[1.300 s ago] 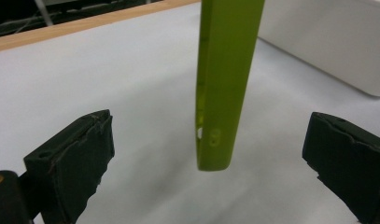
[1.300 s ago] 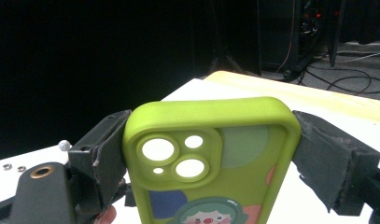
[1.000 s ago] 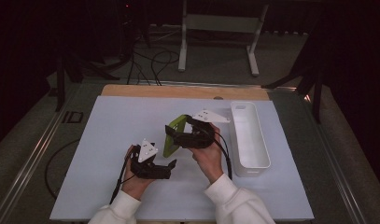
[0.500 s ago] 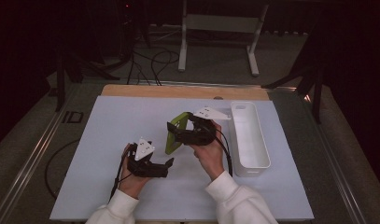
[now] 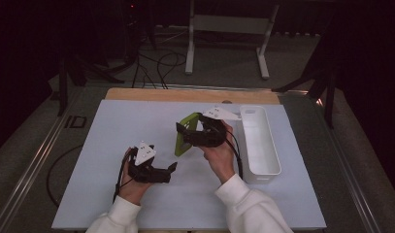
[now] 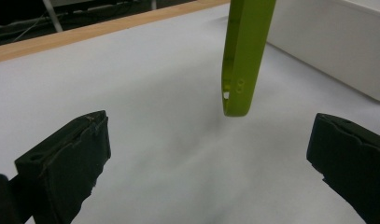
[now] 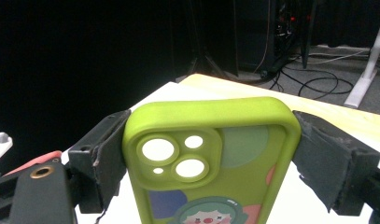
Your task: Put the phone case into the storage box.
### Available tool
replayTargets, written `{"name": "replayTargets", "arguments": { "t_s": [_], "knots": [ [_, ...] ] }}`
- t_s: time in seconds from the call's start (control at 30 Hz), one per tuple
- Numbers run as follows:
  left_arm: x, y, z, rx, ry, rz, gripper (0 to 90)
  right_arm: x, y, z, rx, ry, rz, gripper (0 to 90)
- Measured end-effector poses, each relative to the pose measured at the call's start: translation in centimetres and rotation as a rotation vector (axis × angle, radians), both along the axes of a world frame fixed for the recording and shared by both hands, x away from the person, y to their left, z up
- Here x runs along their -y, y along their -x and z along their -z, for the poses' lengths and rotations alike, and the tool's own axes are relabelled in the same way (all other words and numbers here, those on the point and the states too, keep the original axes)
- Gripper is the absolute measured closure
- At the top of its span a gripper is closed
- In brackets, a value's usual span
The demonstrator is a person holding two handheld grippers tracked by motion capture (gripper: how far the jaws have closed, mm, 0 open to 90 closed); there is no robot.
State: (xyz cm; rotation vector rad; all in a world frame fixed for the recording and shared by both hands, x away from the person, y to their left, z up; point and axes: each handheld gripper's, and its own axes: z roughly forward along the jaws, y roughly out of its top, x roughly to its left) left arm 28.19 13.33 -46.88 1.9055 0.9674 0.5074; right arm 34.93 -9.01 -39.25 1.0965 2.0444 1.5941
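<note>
Phone case (image 5: 186, 135), green, hangs mid-frame above the table (image 5: 137, 121), clamped across its long edges by the right tool (image 5: 197, 136). It looks light, rubbery and flexible, so edge grips suit it. Left tool (image 5: 172, 167) gapes wide, empty.

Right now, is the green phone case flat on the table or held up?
Held up: the right gripper clamps the phone case by its sides, its lower end hanging above the white mat.

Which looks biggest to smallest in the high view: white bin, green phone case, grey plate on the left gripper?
1. White bin, clearly the largest.
2. Green phone case, partly hidden by the right gripper holding it, so its full size is unsure.
3. Grey plate on the left gripper, smallest.
</note>
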Motion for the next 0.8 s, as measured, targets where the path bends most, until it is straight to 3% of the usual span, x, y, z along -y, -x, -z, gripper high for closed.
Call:
{"name": "replayTargets", "arguments": {
  "t_s": [0.8],
  "knots": [
    [-1.9,-0.2,-0.6,0.023,0.018,0.013,0.0,0.5,-1.3,-0.5,0.017,0.034,0.036,16.2]
  ]
}}
